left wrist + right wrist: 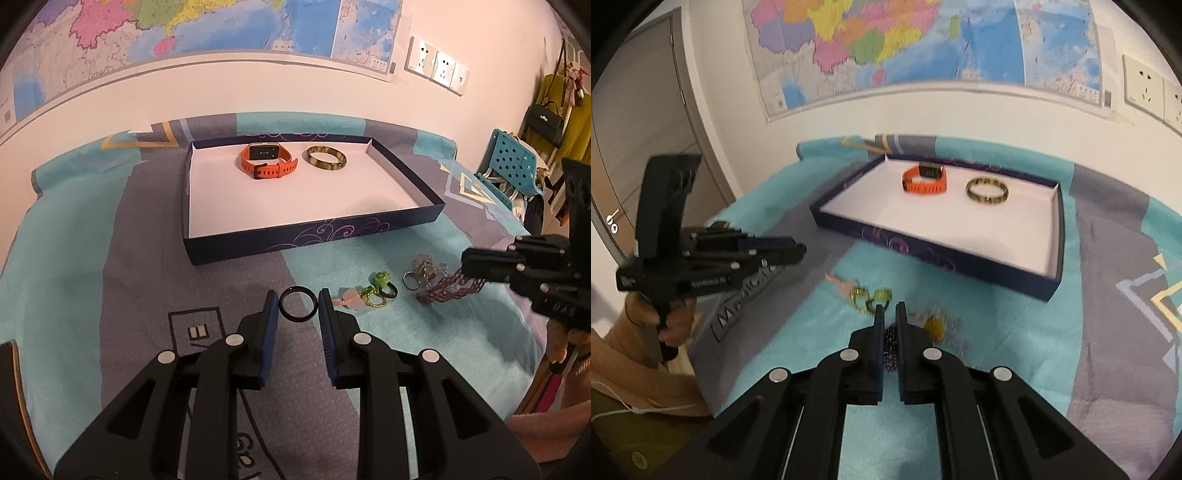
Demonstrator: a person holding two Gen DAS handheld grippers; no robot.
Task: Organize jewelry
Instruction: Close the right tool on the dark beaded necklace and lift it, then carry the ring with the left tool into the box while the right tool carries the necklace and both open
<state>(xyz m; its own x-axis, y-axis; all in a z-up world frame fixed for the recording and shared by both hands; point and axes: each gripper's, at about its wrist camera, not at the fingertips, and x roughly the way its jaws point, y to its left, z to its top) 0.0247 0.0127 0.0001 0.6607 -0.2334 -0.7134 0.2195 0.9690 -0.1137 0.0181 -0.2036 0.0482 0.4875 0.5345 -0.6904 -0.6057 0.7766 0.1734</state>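
A: Left tongs (298, 302), state?

B: Clamped on ring (297, 290), black, pinched across its width between blue pads (271, 314), right at the tips. Over cloth (129, 258); whether lifted or resting, not clear.

A: Right tongs (890, 314)?

B: Closed together on bracelet (891, 345), dark and beaded, with the strand caught in the narrow gap between the fingers.

A: Long axis of bracelet?

B: In the left wrist view, stretched sideways from the right tips toward loose rings (376, 291), free end sagging down to the cloth. In the right wrist view, running along the fingers' own line.

A: Box (314, 236), direction from the tongs?

B: Straight ahead of the left tongs, ahead and slightly right of the right ones, and beyond both. Open side up, near wall standing between tips and white floor. Watch (267, 160) and bangle (327, 158) side by side at the far end, apart from each other; near half bare.

A: Nearer hand?

B: By eye, about level; no firm ranking. Left squared to the near wall's left part, right out by the right corner, loose rings lying between the two.

A: Hence the coming move?

B: Probably forward and up over the near wall, then down onto bare floor, short of watch and bangle. For the bracelet, likely extra height needed, to keep the trailing end off the wall.
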